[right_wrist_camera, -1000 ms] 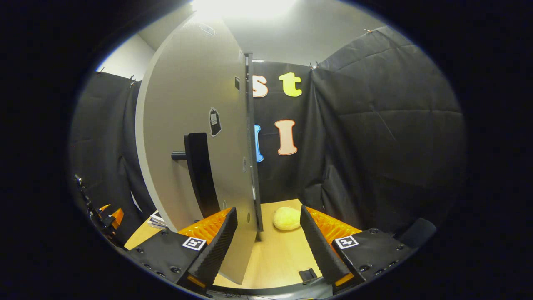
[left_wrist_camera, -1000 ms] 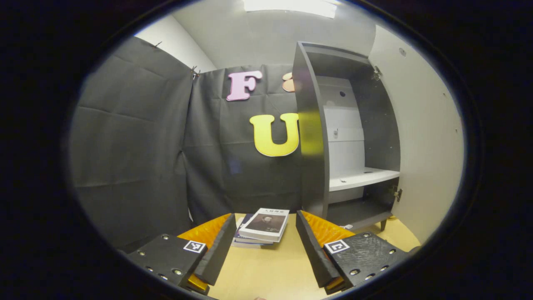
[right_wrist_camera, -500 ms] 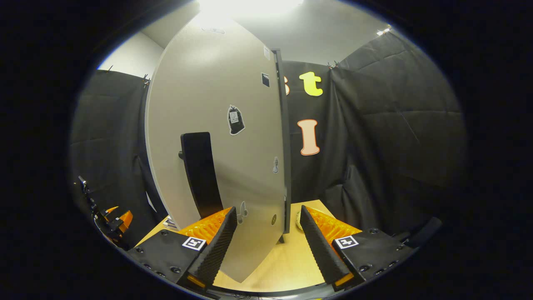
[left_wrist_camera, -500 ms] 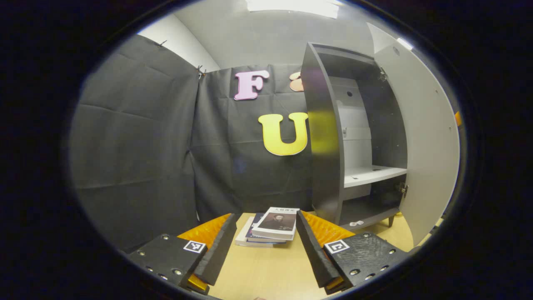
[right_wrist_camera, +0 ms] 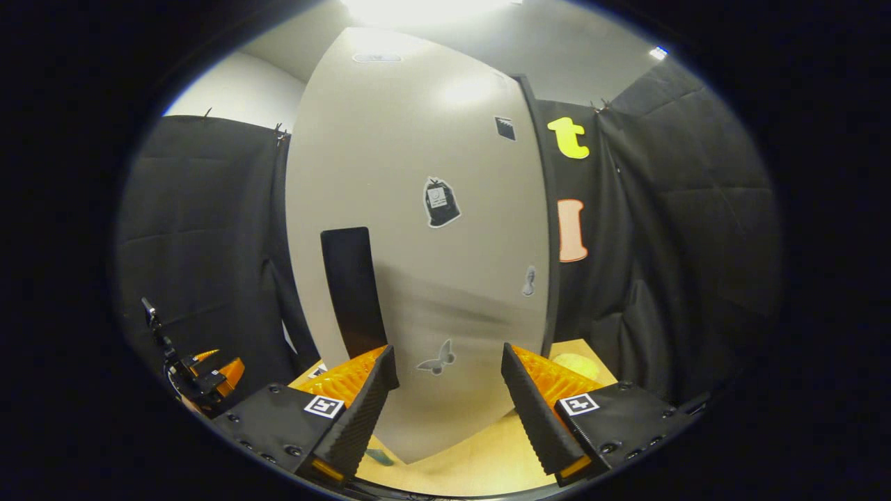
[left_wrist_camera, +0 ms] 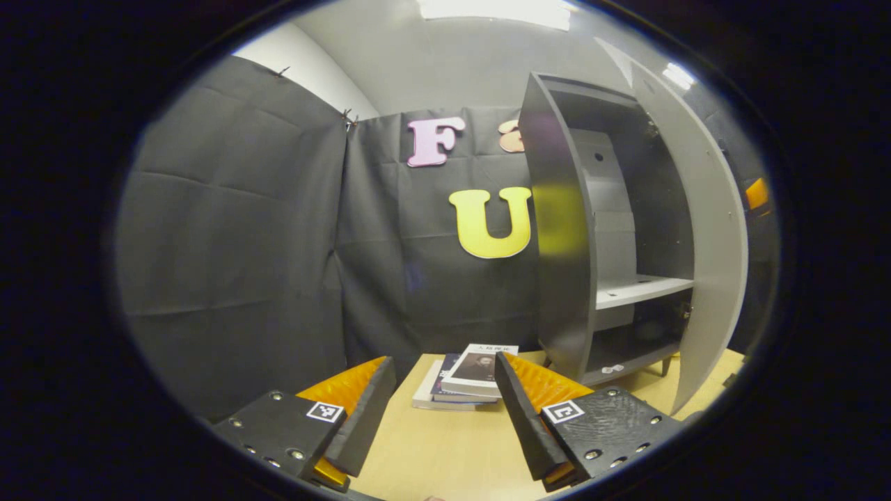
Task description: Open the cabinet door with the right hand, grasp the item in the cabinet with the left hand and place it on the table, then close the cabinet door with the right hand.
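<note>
The dark cabinet (left_wrist_camera: 557,229) stands on the table at the right of the left gripper view. Its grey door (left_wrist_camera: 710,229) is partly swung in, and the white shelf (left_wrist_camera: 644,289) inside is bare. A stack of books (left_wrist_camera: 470,376) lies on the wooden table (left_wrist_camera: 445,452) just beyond my left gripper (left_wrist_camera: 445,410), which is open and holds nothing. In the right gripper view the door's front face (right_wrist_camera: 431,278) with its black handle (right_wrist_camera: 351,289) stands close ahead. My right gripper (right_wrist_camera: 449,403) is open, its fingers on either side of the door's lower part.
A yellow rounded object (right_wrist_camera: 578,363) lies on the table right of the door. The left gripper (right_wrist_camera: 202,376) shows low at the left of the right gripper view. Black cloth walls close in behind and at both sides.
The door has swung from nearly edge-on to face the right gripper, closing toward the cabinet. In the left gripper view the cabinet has slid rightward and the opening has narrowed.
</note>
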`<control>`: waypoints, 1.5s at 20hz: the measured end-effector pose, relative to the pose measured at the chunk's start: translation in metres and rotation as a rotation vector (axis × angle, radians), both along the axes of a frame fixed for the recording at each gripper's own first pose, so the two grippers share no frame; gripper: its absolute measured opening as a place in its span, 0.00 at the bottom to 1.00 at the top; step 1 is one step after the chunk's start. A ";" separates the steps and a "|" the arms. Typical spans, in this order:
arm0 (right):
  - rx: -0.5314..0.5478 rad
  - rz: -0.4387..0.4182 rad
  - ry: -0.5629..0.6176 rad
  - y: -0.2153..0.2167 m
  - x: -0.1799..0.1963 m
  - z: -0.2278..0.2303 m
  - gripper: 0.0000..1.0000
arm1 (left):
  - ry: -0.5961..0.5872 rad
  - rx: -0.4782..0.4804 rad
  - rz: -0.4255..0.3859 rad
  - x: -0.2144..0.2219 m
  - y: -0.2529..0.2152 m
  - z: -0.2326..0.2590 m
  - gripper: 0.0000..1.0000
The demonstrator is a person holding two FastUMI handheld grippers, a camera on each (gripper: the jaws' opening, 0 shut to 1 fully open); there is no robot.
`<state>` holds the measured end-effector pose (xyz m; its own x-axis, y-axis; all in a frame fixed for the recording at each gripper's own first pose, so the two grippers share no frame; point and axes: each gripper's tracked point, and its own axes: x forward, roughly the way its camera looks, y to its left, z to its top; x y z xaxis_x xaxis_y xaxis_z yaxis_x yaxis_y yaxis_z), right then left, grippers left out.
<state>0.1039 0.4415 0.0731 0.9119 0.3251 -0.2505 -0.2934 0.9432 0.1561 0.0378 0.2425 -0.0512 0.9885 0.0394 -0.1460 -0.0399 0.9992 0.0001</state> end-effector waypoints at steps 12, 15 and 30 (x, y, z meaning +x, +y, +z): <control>-0.028 0.077 -0.037 0.089 0.042 -0.009 0.97 | 0.011 0.003 0.051 -0.020 0.029 -0.005 0.88; -0.022 0.094 -0.033 0.096 0.038 -0.013 0.96 | 0.014 0.000 0.049 -0.022 0.027 -0.004 0.88; -0.029 0.050 -0.070 -0.040 0.028 -0.021 0.98 | -0.013 -0.004 -0.010 0.000 -0.110 0.038 0.86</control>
<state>0.1318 0.4013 0.0524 0.9105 0.3639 -0.1963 -0.3491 0.9310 0.1067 0.0381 0.1323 -0.0134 0.9907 0.0287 -0.1333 -0.0295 0.9996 -0.0040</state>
